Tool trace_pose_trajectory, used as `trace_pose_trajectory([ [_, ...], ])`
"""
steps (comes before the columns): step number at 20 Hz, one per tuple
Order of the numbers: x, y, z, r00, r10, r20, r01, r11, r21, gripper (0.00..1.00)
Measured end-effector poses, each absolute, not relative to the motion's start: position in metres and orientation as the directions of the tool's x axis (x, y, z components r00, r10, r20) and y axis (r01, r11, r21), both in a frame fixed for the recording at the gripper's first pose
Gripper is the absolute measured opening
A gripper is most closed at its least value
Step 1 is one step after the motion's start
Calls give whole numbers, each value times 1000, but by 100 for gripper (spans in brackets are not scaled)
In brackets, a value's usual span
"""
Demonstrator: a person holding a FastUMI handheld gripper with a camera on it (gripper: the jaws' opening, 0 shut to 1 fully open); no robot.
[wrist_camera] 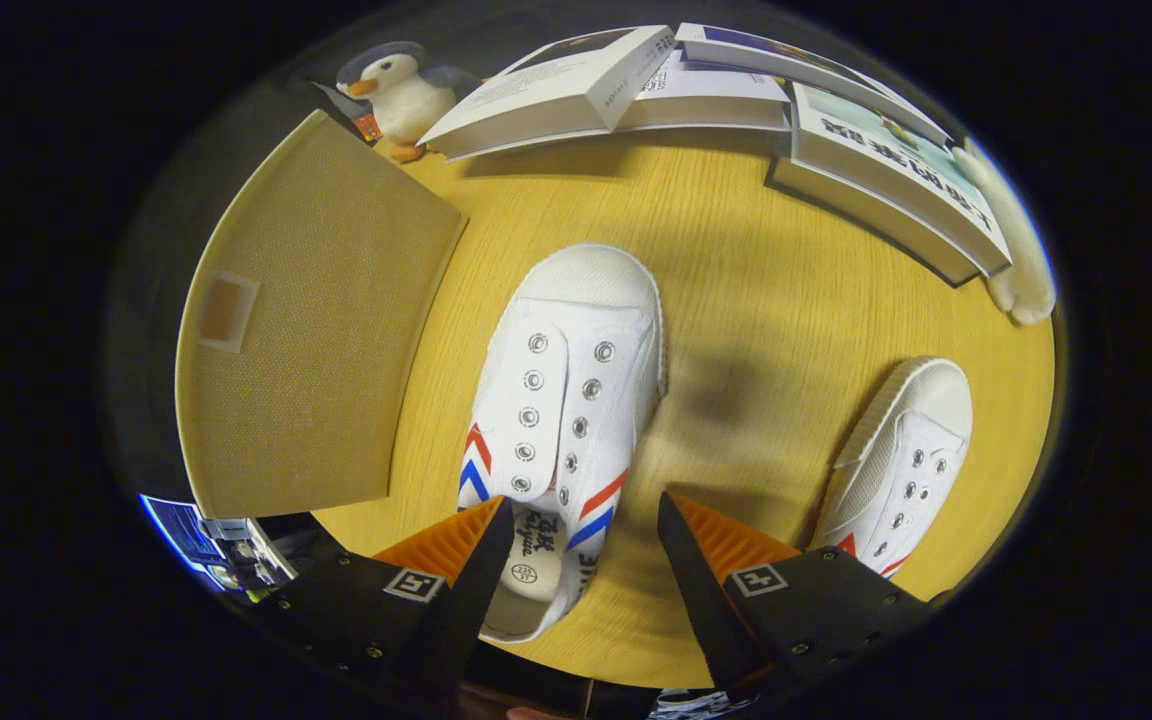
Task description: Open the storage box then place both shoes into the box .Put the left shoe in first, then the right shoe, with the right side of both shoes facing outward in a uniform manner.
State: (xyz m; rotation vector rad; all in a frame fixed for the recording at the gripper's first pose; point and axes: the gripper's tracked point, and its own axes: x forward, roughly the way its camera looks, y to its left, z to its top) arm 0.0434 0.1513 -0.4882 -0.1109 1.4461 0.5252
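Gripper view shows my hand-held gripper (pixel 584 525) spread open over the white shoe (pixel 561 420) at lower centre of the table (pixel 736 300).

Near shoe (pixel 561 420): heel at 6 o'clock hidden behind claw (pixel 584 545) finger. Second shoe (pixel 901 465), 4 o'clock: heel cut off. Book (pixel 886 170) lettering too blurred to read.

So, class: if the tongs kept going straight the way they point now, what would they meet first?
Most likely the nearer white shoe: the open tongs hang over its heel end, its opening between the fingers. Depth is unclear, so the wooden table beside it could come first.
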Motion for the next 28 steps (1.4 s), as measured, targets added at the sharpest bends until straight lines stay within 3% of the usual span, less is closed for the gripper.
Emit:
trace_pose_trajectory([
  [1, 40, 159, -491, 15, 303, -953, -399, 876, 272, 87],
  [5, 37, 161, -497, 5, 292, -956, -312, 909, 276, 17],
  [6, 39, 152, -486, -10, 306, -952, -292, 910, 295, 6],
  [12, 23, 163, -456, -58, 386, -921, -235, 891, 388, 6],
  [17, 24, 169, -398, -13, 377, -926, -303, 881, 363, 5],
  [22, 26, 197, -320, 35, 480, -876, -309, 839, 448, 5],
  [28, 28, 258, -252, 59, 565, -823, -412, 765, 495, 5],
])
